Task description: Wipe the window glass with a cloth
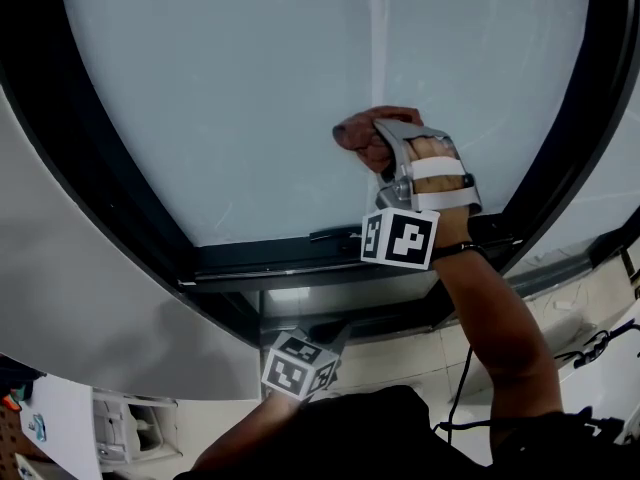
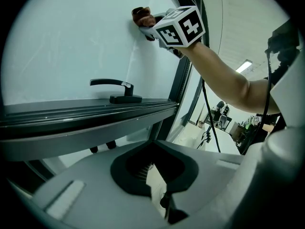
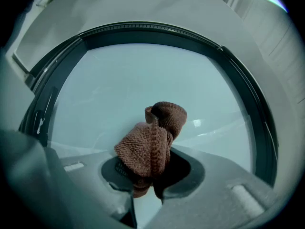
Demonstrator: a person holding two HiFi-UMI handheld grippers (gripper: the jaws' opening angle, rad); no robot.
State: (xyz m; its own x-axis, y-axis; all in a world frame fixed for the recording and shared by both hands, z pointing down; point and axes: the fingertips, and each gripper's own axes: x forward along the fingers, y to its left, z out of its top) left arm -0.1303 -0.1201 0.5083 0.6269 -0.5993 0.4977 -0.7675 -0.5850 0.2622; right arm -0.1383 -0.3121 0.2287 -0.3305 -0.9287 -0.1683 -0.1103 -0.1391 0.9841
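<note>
Cloth (image 3: 150,149), clamped in right gripper (image 1: 378,136), lies directly ahead against window glass (image 1: 250,98); left gripper (image 2: 159,194), closed and empty, hangs well below.

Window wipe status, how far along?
Done: brown cloth clamped in the right gripper. In hand: cloth pressed against the window glass, right of mid-pane. To do: faint streaks show elsewhere on the pane, so wiping likely remains; how much is already wiped can't be told. Left gripper sits shut and empty below the frame.
</note>
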